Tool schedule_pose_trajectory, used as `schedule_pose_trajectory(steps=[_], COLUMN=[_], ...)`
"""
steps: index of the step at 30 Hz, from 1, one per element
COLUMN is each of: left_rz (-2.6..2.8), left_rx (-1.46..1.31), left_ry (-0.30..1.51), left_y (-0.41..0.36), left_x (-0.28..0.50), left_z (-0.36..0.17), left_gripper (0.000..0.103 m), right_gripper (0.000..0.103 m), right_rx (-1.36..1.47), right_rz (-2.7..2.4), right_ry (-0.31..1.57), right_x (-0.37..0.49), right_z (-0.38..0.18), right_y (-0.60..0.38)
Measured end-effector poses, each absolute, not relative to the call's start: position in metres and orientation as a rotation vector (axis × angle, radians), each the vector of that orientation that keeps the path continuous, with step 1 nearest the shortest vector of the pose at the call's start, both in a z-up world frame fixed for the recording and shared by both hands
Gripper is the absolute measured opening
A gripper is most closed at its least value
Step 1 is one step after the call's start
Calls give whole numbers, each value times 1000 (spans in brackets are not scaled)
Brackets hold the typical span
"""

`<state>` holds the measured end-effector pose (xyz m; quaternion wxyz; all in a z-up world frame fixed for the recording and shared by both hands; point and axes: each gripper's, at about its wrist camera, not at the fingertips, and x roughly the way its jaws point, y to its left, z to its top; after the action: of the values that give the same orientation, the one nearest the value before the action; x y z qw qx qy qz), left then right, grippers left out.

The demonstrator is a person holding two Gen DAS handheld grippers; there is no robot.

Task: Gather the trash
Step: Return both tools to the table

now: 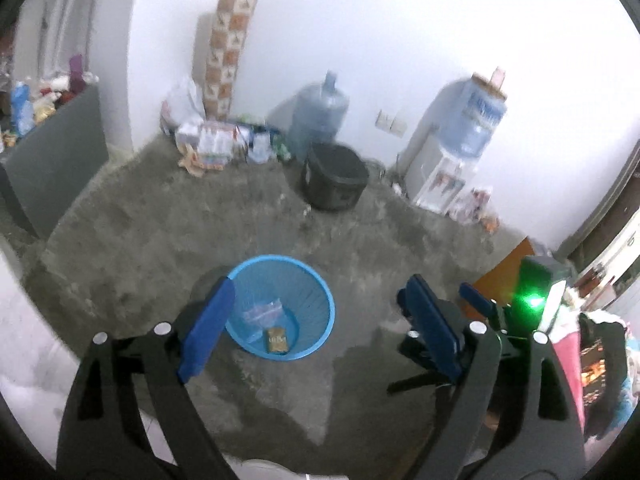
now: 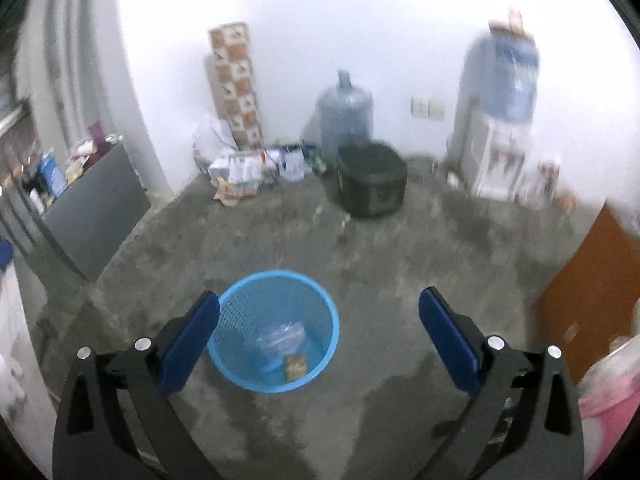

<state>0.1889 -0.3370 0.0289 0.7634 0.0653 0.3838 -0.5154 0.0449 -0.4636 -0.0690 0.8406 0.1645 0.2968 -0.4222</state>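
Both the left gripper [image 1: 316, 316] and right gripper [image 2: 320, 336] have fingers wide and empty above the blue basket [image 2: 276, 280] at lower centre, holding a clear bag [image 2: 282, 338] and small packet [image 2: 295, 365]; a careless swing could tip it.

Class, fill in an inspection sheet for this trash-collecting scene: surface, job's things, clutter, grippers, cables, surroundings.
Surface: bare concrete floor, blotchy, with a darker patch in front.
Job's things: blue mesh basket upright; inside, a clear plastic bag and a small yellow packet.
Clutter: boxes and packets along the far wall.
Grippers: left gripper and right gripper open, nothing between the fingers.
Cables: nothing seen.
Surroundings: black bin, water jug, water dispenser, white wall.
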Motion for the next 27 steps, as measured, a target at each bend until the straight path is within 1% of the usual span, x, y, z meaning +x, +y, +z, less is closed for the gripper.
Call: schedule_pose_trajectory(steps=[4, 7, 9, 12, 17, 20, 25, 26, 27], left_rz=[-1096, -1067, -1027, -962, -841, -738, -546, -520, -498], left_rx=[113, 83, 53, 12, -18, -19, 45, 53, 57], left_ry=[815, 796, 765, 735, 678, 652, 624, 627, 632], left_y=[-279, -239, -204, -153, -62, -7, 75, 89, 99], left_x=[166, 154, 144, 130, 100, 80, 42, 37, 32], left_z=[60, 72, 80, 87, 96, 96, 84, 78, 73], left_gripper=[87, 89, 90, 91, 91, 91, 91, 91, 91], right_gripper=[97, 97, 97, 97, 97, 97, 97, 96, 91], right_rx=[232, 117, 54, 33, 129, 228, 422, 439, 456], right_rz=[-792, -764, -748, -647, -384, -208, 80, 116, 160], right_ry=[637, 636, 606, 557, 481, 489, 620, 650, 688], right_x=[49, 49, 49, 45, 37, 38, 53, 58, 63], right_z=[-40, -22, -10, 7, 24, 26, 8, 4, -2], right_y=[-426, -393, -373, -343, -307, -289, -256, -249, -238])
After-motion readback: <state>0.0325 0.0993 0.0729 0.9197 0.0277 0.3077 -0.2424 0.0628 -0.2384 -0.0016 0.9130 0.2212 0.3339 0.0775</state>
